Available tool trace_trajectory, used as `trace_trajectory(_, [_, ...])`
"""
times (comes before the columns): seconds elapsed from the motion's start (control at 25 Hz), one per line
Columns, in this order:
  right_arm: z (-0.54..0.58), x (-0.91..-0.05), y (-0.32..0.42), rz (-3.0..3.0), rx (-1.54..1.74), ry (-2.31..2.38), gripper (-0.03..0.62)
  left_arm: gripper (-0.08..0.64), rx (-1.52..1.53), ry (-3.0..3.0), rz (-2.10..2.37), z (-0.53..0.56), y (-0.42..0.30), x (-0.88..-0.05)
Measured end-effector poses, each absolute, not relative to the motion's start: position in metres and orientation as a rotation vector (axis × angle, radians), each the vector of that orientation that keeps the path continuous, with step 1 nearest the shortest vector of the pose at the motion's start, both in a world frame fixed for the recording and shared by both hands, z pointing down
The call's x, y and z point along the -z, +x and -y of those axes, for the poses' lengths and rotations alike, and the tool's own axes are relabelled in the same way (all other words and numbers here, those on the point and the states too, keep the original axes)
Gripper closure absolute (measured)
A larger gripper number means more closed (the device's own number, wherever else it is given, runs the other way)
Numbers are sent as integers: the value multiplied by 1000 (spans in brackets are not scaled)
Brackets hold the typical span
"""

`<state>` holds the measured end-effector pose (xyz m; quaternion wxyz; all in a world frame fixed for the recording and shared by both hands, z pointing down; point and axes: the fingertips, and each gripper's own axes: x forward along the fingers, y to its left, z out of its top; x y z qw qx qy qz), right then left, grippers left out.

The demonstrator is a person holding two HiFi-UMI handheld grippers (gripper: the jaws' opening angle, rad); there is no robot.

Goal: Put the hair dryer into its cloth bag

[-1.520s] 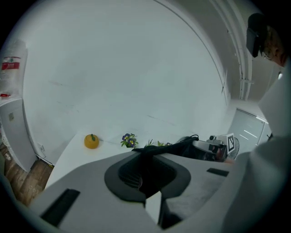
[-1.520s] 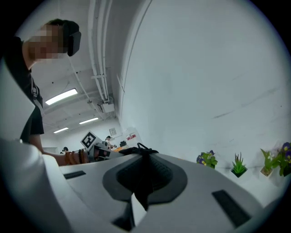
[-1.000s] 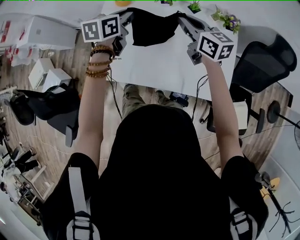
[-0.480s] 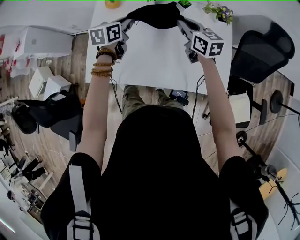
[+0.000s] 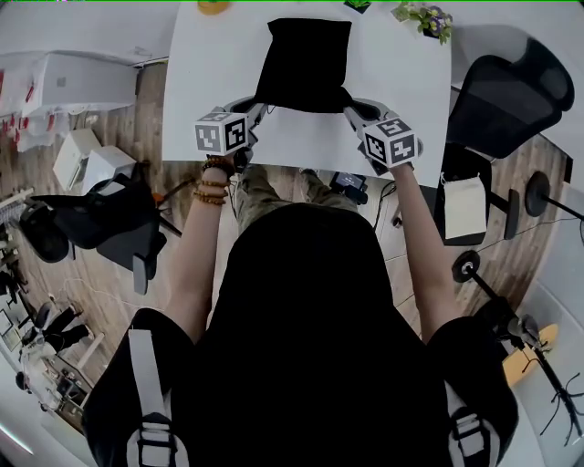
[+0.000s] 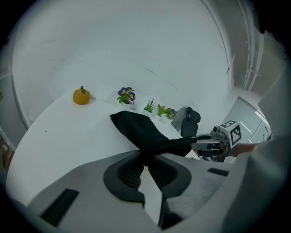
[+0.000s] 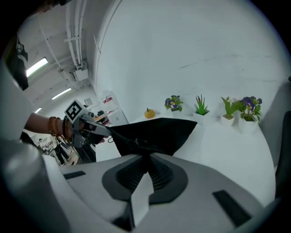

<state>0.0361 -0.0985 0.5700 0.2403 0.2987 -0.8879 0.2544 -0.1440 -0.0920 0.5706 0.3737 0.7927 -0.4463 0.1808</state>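
Cloth bag (image 5: 306, 64) lies on table (image 5: 210, 87) (plants (image 5: 424, 16) along far edge).

The person wore a black short-sleeved top (image 5: 301, 365), pale grey shoulder straps (image 5: 146, 369) with black buckles, and olive trousers (image 5: 257, 190). Brown beaded bracelets (image 5: 212, 190) sat just behind the left hand-held gripper (image 5: 258, 108). It and the right hand-held gripper (image 5: 351, 108) were grey, with black ribbed pads (image 6: 129, 175), each bearing a cube (image 5: 224, 135) of black-and-white square markers.
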Motion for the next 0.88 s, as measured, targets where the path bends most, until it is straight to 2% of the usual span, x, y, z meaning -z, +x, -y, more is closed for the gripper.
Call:
trace_trajectory(0.24, [66,-629,52,2333,-850,737,554,521,-687,2091,1071,42,-123,-618])
trace_trajectory(0.36, [37,-648,63,2247,-728,582,552,514,-793,2053,1006,7,-125,-646])
trace_trajectory(0.44, [18,-651,75,2221,-584,489,551,433,-832,2034,971,-18,-132,-656])
trace_trajectory(0.52, [18,-636,81,2303,-573,518,551,428,-825,2016,986,-32,-144,-659])
trace_trajectory(0.6, [33,-616,77,2393,-624,592,551,428,-788,1994,1064,-25,-161,-657])
trace_trajectory(0.72, [51,-616,48,2389,-524,573,551,428,-757,1977,1212,7,-177,-652])
trace_trajectory(0.88, [70,-643,6,2323,-480,525,551,429,-785,2026,1278,54,-158,-647])
